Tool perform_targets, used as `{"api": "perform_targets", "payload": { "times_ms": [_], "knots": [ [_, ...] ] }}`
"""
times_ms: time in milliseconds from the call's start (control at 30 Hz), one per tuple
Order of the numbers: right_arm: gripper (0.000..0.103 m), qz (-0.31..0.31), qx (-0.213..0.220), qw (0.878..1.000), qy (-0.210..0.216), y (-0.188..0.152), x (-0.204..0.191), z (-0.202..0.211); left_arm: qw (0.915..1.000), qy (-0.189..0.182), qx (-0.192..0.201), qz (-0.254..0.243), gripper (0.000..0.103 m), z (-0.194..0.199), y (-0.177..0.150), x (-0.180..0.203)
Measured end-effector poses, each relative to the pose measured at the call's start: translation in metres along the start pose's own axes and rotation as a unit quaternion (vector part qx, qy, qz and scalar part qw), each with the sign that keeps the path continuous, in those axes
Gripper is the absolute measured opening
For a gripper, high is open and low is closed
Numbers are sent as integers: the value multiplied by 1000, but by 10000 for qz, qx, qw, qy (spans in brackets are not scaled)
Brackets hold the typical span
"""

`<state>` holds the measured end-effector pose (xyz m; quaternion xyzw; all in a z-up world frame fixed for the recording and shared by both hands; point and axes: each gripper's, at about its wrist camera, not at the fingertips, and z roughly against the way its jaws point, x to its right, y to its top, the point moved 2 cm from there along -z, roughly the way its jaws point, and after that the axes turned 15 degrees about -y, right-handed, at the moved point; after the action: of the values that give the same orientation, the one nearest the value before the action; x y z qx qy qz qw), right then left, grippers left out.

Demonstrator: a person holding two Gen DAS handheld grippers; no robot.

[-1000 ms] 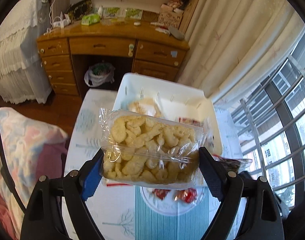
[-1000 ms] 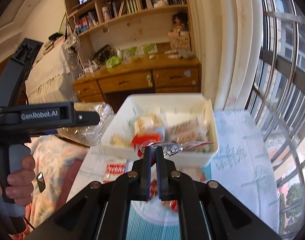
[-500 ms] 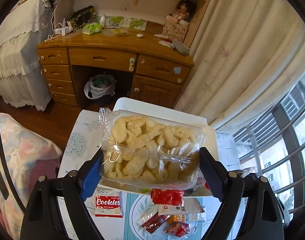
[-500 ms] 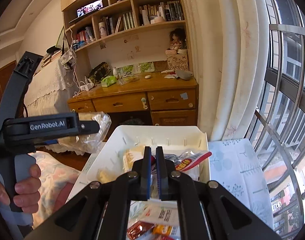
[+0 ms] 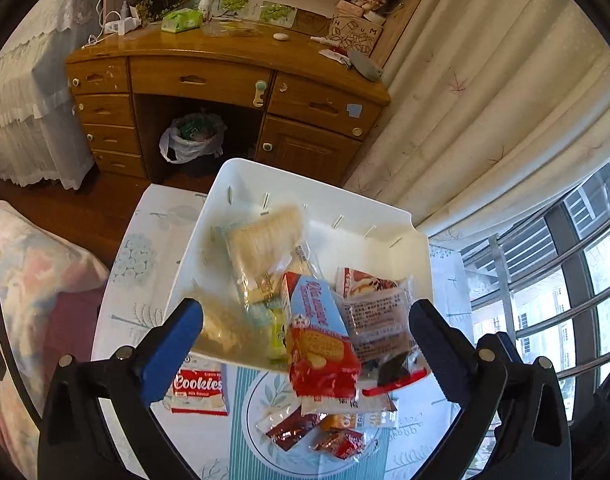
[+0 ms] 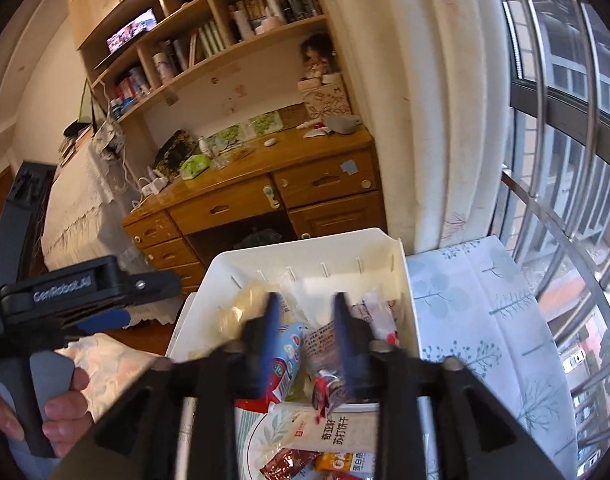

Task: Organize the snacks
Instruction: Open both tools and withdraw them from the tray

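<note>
Both grippers hover over the white bin [image 5: 405, 240], left gripper [image 5: 305, 316] fingers wide and empty, right gripper [image 6: 305, 320] fingers parted, blurred. Snack packets [image 5: 321, 344] fill the bin; a cookie pack [image 5: 199, 388] lies on the surface near-left.

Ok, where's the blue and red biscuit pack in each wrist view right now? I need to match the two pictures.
Left wrist: the blue and red biscuit pack sits low centre, between the open left gripper fingers, at the white bin's near edge.
Right wrist: the pack shows low centre-left, partly hidden behind the open right gripper's left finger.
Shared landmark: the wooden desk behind the bin.
</note>
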<state>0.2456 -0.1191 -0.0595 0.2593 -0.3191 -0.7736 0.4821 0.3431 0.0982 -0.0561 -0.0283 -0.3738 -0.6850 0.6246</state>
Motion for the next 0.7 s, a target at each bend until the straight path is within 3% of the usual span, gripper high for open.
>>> {"api": "perform_targets", "payload": {
  "times_ms": [433,700],
  "knots": [
    [44,-141,91,9982,-581,-21,10,52,9993,-204,-273,-125,102,51,-58,-23],
    [44,-307,21,9944,-1008,-57,13,85,9984,-159,-500,-199,102,75,-97,-47]
  ]
}}
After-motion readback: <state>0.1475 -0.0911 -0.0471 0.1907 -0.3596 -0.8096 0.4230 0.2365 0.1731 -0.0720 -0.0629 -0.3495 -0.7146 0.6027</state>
